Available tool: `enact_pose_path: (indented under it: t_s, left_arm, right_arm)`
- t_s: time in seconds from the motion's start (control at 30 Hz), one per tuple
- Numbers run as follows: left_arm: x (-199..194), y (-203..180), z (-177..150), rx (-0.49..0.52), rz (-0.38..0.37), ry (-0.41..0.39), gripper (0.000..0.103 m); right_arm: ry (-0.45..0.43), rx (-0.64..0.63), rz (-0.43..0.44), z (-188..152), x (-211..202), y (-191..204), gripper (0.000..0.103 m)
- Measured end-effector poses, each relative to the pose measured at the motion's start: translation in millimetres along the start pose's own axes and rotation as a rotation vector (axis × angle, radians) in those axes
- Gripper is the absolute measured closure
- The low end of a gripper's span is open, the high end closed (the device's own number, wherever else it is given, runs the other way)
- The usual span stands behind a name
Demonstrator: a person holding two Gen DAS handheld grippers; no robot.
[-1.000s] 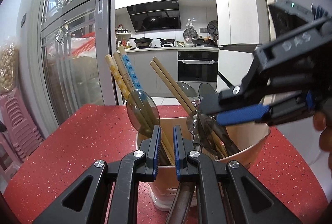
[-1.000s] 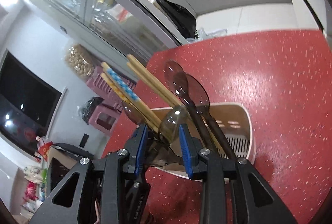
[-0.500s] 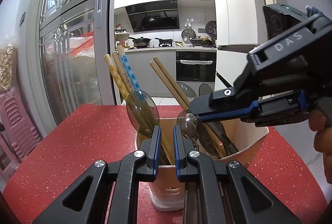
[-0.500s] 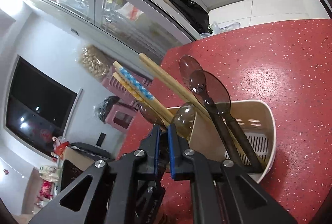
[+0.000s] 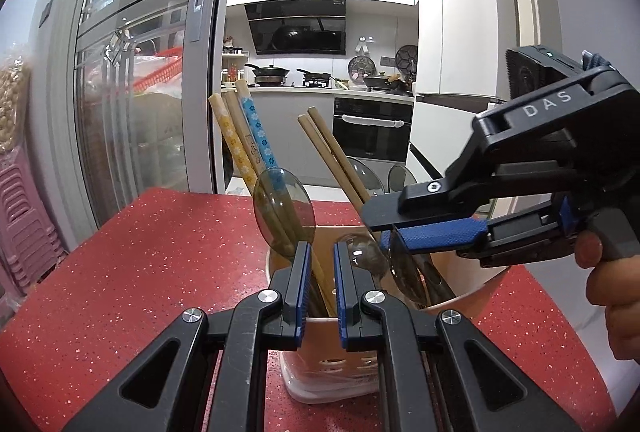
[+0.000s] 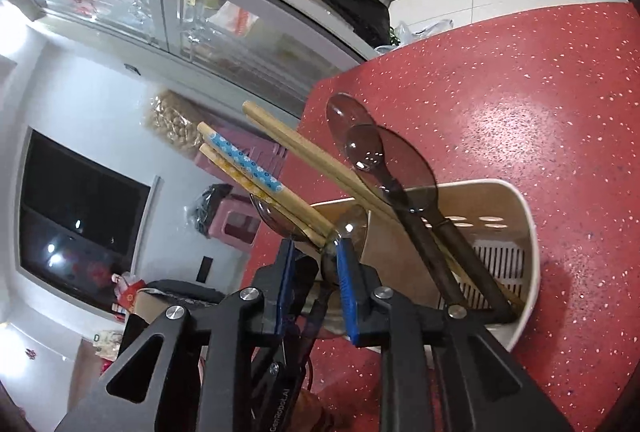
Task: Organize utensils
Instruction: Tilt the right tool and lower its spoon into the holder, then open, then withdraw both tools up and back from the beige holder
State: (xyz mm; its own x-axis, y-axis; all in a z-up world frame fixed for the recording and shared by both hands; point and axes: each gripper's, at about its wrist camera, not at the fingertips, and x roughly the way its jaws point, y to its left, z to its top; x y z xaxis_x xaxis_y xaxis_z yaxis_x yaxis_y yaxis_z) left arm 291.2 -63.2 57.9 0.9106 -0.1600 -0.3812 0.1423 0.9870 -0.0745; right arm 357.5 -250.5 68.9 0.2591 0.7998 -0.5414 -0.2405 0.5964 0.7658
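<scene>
A beige utensil holder (image 5: 476,306) (image 6: 528,224) stands on the red speckled table (image 5: 160,252) (image 6: 540,92). It holds patterned chopsticks (image 5: 248,144) (image 6: 244,164), plain chopsticks (image 5: 328,152) (image 6: 304,148) and translucent brown spoons (image 5: 284,208) (image 6: 384,160). My left gripper (image 5: 322,252) is shut to a narrow gap at the holder's near end, with chopstick shafts showing through it; whether it pinches anything I cannot tell. My right gripper (image 6: 316,248) (image 5: 384,232) reaches over the holder from the right. Its jaws are opening, and one spoon's bowl (image 6: 346,228) sits between them with room on the left.
A hand (image 5: 612,292) holds the right gripper at the right edge. Behind the table are a sliding glass door (image 5: 140,92), a white fridge (image 5: 460,32) and the kitchen. Pink stools (image 5: 24,232) stand left of the table's edge.
The right gripper's jaws closed tight around the spoon bowl half a second ago and have since parted again. The right gripper rose slightly. The left gripper and the holder kept still.
</scene>
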Motion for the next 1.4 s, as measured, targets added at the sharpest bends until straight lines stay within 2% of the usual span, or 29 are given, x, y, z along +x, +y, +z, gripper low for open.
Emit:
enact_pose_path:
  t_s: [0.17,0.37,0.5,0.63,0.8,0.97,1.03,1.1,1.4]
  left_arm:
    - [-0.3,2.9,1.2,-0.020,-0.013,0.008,0.066]
    - [2.4,5.9,3.6,-0.030,-0.032,0.022,0.066]
    - [3.2,8.9,4.6,-0.044,-0.044,0.028,0.066]
    - [5.2,17.8,7.2,-0.106,-0.076,0.042,0.066]
    - [3.1,27.6,10.3,-0.143,-0.075,0.054,0.066]
    - [-4.7,40.1,13.8,-0.180,-0.061,0.051,0.066]
    - [-9.8,42.4,14.8,-0.174,-0.048,0.050,0.066]
    - [-15.6,44.9,15.1,-0.162,-0.030,0.047,0.066]
    - [-37.0,63.9,13.2,-0.167,0.017,0.048,0.066]
  right_arm:
    - [-0.011,0.003,-0.041,-0.2,-1.2,4.6,0.077]
    - [-0.055,-0.030,-0.077,-23.8,-36.3,10.3,0.077]
    - [-0.032,0.010,-0.044,-45.5,-49.3,-1.7,0.076]
    - [0.004,0.084,0.026,-61.7,-41.7,-19.0,0.076]
    - [0.031,0.131,0.114,-67.0,-22.7,-24.6,0.074]
    - [0.049,0.152,0.163,-61.9,-2.1,-20.8,0.074]
    - [0.047,0.135,0.151,-59.3,3.4,-15.5,0.091]
    - [0.050,0.110,0.133,-59.7,4.2,-9.0,0.099]
    - [0.025,-0.049,0.134,-66.0,-23.5,34.5,0.100]
